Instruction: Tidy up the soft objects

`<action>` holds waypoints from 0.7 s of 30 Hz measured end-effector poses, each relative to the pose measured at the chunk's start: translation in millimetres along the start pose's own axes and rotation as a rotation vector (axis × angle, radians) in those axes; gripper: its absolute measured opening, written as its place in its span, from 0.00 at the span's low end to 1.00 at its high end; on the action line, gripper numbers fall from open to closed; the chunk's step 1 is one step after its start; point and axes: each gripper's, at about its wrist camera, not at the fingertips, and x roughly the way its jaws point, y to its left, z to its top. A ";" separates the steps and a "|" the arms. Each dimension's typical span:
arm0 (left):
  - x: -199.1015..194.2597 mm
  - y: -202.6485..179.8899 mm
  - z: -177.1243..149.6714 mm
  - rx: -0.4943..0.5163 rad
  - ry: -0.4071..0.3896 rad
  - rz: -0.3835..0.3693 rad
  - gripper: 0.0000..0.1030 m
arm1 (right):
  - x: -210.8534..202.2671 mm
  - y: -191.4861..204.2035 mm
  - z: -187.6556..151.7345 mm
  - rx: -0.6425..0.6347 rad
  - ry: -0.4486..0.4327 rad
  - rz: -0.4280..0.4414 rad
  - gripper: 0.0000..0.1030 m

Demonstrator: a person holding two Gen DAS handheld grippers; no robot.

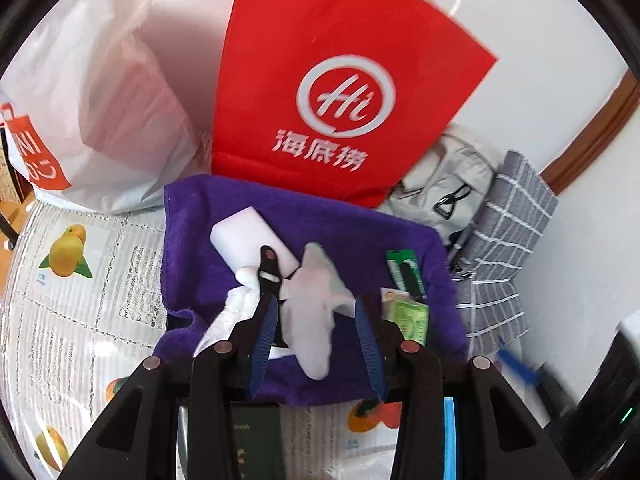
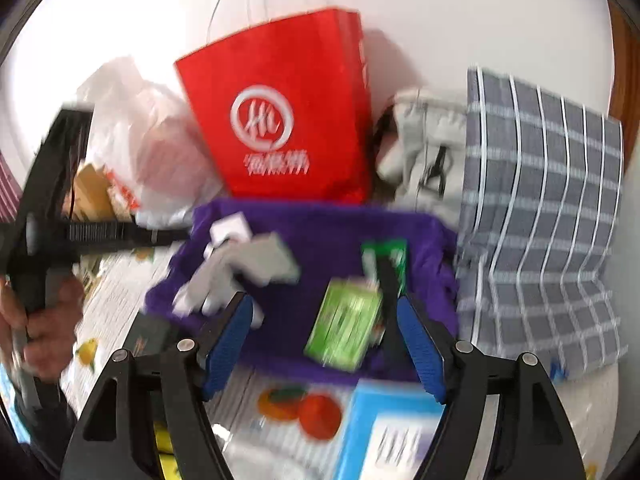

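Note:
A purple towel (image 1: 224, 216) (image 2: 320, 240) lies spread on the table. On it are a white sponge block (image 1: 248, 236), a black strap (image 1: 267, 270) and a limp white soft piece (image 1: 312, 320), which looks grey and blurred in the right wrist view (image 2: 236, 276). My left gripper (image 1: 317, 299) hangs over the white piece, which lies between the fingers; the pads stand just off it, so the gripper is open. A green packet (image 2: 344, 328) (image 1: 408, 316) lies on the towel under my right gripper (image 2: 325, 299), which is open wide and empty.
A red paper bag (image 1: 340, 80) and a white plastic bag (image 1: 100, 100) stand behind the towel. A grey backpack (image 1: 444, 188) and a plaid cloth (image 2: 540, 220) sit to the right. A blue box (image 2: 392, 420) lies at the front. A hand (image 2: 40, 320) holds the left gripper.

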 end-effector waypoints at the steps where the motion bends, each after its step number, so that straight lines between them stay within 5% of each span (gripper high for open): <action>1: -5.6 -2.4 -1.4 0.004 -0.011 -0.005 0.37 | -2.6 4.9 -11.6 0.000 0.023 0.013 0.72; 7: -51.9 -24.3 -23.0 0.075 -0.104 -0.038 0.47 | -20.1 27.5 -68.4 0.036 0.084 0.081 0.72; 11: -67.6 -24.9 -51.6 0.110 -0.093 -0.053 0.47 | -25.5 40.5 -100.2 0.065 0.137 0.114 0.72; 21: -92.3 30.6 -133.8 0.093 -0.098 0.037 0.47 | -15.3 63.3 -154.8 0.123 0.207 0.115 0.72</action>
